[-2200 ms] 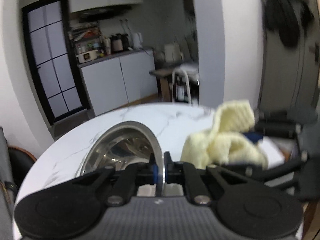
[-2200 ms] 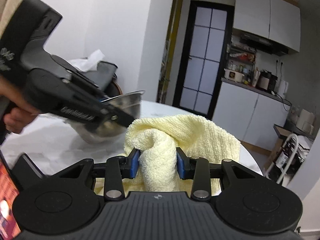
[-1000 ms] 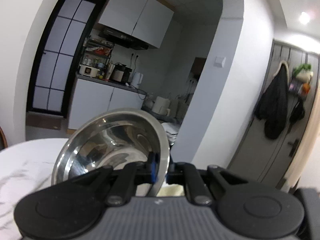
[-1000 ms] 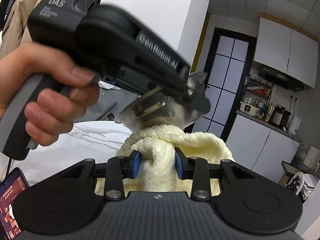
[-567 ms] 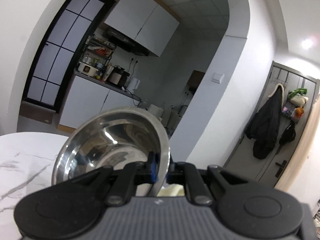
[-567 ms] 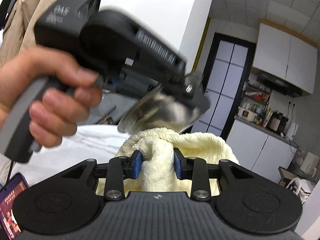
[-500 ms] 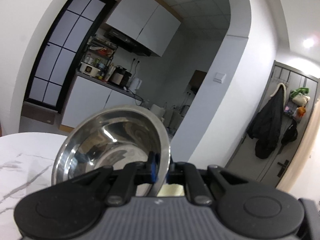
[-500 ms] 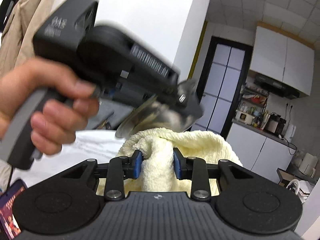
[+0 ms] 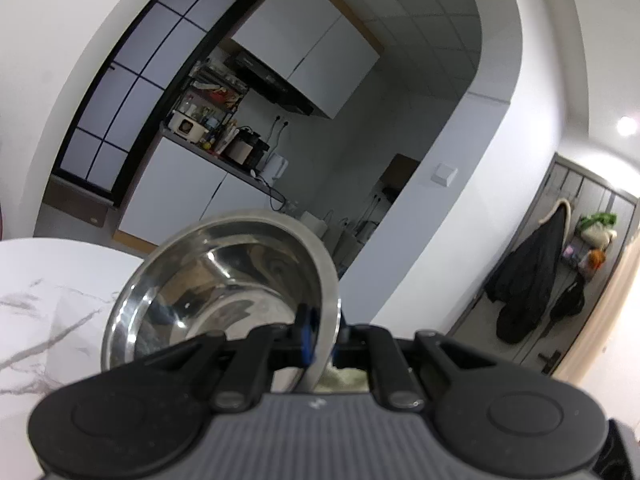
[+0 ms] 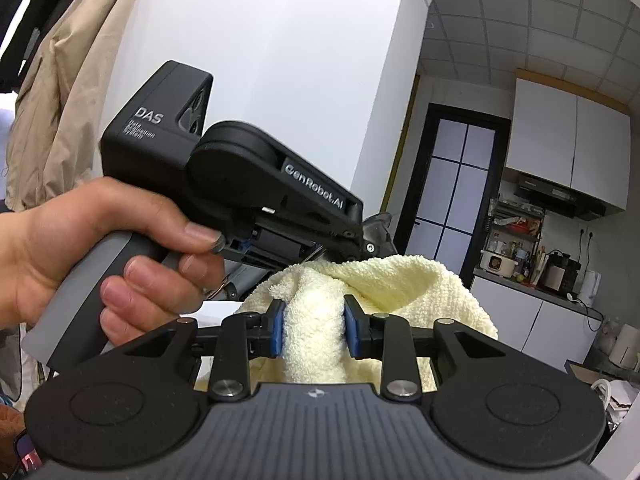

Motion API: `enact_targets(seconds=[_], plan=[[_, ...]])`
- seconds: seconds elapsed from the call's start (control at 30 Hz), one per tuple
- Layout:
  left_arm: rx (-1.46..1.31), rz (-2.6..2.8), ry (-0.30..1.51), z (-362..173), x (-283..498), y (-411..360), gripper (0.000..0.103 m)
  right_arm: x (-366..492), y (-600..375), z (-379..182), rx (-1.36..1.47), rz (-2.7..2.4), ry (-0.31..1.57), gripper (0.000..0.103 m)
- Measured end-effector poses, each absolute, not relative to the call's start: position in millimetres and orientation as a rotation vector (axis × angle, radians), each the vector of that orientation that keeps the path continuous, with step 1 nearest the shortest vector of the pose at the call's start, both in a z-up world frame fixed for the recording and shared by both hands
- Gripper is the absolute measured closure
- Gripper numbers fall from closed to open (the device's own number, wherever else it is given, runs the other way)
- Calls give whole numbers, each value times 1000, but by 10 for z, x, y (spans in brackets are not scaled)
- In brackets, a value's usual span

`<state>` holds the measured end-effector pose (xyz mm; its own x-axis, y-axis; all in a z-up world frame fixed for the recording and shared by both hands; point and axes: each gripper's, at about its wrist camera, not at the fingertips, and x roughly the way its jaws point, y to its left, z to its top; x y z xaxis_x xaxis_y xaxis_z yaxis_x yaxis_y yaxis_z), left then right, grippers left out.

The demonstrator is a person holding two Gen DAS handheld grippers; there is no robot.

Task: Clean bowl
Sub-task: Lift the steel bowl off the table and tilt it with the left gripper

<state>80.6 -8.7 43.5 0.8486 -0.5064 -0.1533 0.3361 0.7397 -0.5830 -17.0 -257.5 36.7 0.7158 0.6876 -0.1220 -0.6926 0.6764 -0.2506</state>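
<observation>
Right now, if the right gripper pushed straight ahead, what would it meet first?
Most likely the steel bowl held up by the left gripper: the yellow towel in the right gripper bulges just beneath it. Depth is unclear.

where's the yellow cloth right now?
The yellow cloth is clamped in the right gripper, bunched under the steel bowl that the left gripper holds by its rim.

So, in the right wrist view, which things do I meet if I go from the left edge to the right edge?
Beige coat → hand on the grip → left gripper → yellow towel in the right gripper → dark glass door → white cabinets.
</observation>
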Motion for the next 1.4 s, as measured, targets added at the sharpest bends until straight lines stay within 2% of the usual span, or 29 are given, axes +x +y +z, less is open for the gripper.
enact_targets(seconds=[0.3, 0.7, 1.07, 1.4], plan=[[-692, -508, 300, 422, 800, 42, 92, -134, -2477, 347, -330, 798, 21, 73], [-1086, -755, 240, 213, 761, 343, 90, -96, -2409, 316, -353, 776, 31, 75], [-1141, -842, 259, 62, 698, 374, 90, 58, -2561, 312, -324, 682, 51, 76], [-1207, -934, 295, -127, 741, 355, 92, 255, -2964, 351, -107, 606, 72, 76]])
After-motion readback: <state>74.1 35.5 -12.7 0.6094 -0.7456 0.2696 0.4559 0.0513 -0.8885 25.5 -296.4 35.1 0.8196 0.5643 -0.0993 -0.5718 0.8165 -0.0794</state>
